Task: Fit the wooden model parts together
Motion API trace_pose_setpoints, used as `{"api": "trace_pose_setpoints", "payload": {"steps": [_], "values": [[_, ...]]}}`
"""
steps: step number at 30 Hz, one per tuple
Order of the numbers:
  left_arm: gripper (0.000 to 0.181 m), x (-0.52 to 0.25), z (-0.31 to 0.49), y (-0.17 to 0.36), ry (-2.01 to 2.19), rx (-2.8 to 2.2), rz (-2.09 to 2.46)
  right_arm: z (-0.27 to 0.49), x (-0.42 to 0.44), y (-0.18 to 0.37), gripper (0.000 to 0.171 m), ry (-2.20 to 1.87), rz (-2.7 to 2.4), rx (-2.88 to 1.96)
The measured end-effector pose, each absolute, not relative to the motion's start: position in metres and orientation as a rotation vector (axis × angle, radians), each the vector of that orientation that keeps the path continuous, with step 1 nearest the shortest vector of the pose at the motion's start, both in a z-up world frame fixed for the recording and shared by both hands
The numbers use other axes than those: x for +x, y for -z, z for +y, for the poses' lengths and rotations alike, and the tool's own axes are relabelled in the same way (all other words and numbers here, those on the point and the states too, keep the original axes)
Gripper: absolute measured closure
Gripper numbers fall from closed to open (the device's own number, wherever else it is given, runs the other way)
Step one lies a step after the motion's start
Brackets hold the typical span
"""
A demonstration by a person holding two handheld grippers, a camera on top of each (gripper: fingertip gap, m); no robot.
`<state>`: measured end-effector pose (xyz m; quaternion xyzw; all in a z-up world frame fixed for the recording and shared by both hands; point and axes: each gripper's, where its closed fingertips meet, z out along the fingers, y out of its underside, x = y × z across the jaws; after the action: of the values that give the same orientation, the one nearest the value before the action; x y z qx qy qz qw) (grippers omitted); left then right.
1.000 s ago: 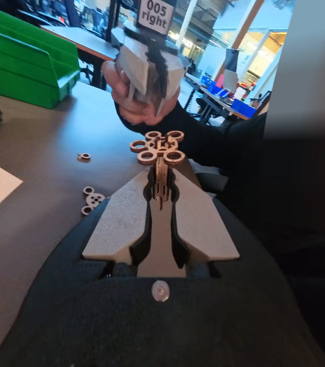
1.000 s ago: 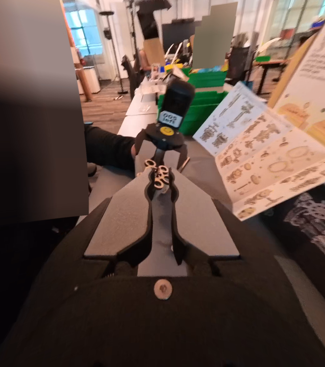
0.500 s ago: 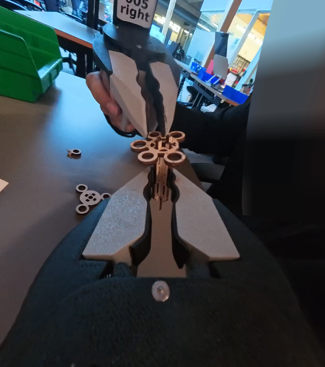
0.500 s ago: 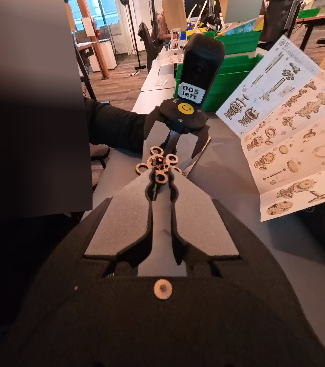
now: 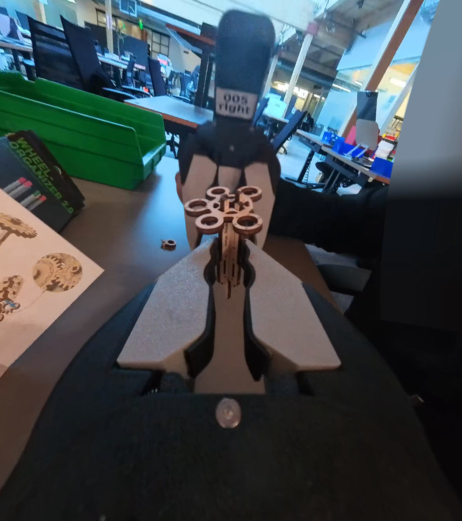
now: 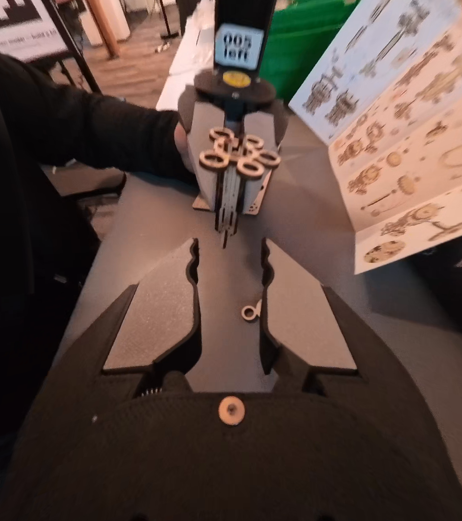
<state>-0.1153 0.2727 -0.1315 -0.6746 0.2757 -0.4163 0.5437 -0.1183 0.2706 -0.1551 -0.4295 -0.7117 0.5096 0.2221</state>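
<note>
My left gripper (image 5: 229, 248) is shut on a wooden shaft (image 5: 228, 267) made of stacked slats. A ring-lobed wooden piece (image 5: 224, 211) sits on the shaft's far end. My right gripper (image 6: 229, 248) is open and empty, a short way off the shaft's near tip (image 6: 225, 231). From the right wrist view the left gripper (image 6: 229, 210) holds the shaft with the ring-lobed piece (image 6: 238, 158) on top. In the left wrist view the right gripper's fingers (image 5: 196, 180) stand apart behind the ring piece. A small loose wooden ring (image 6: 249, 313) lies on the grey table (image 6: 322, 253) between my right fingers.
A printed instruction sheet (image 5: 26, 267), a dark box (image 5: 35, 180) and green bins (image 5: 83, 135) lie left of my left gripper. The small ring (image 5: 169, 244) lies on the table there. A folded instruction leaflet (image 6: 407, 141) stands at the right. A person's dark sleeve (image 6: 97, 127) is at the left. Less than 4 cm separates the two grippers' tips.
My right gripper has opened and drawn back from the ring piece. My left gripper still holds the shaft and has swung so the instruction sheet and box are in view.
</note>
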Motion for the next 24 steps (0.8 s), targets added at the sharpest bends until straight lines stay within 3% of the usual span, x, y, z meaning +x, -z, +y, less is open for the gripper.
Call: {"api": "trace_pose_setpoints", "payload": {"steps": [4,7,24], "values": [[0.169,-0.115,0.273,0.122,0.993,-1.563,0.629,0.255,-0.131,0.177,0.138,-1.321,-2.022,-1.202],[0.169,-0.113,0.273,0.124,0.97,-1.566,0.645,0.248,-0.135,0.177,0.168,-1.373,-2.004,-1.213],[0.153,-0.109,0.266,0.123,1.01,-1.587,0.681,0.247,-0.136,0.174,0.171,-1.478,-1.976,-1.249]]}}
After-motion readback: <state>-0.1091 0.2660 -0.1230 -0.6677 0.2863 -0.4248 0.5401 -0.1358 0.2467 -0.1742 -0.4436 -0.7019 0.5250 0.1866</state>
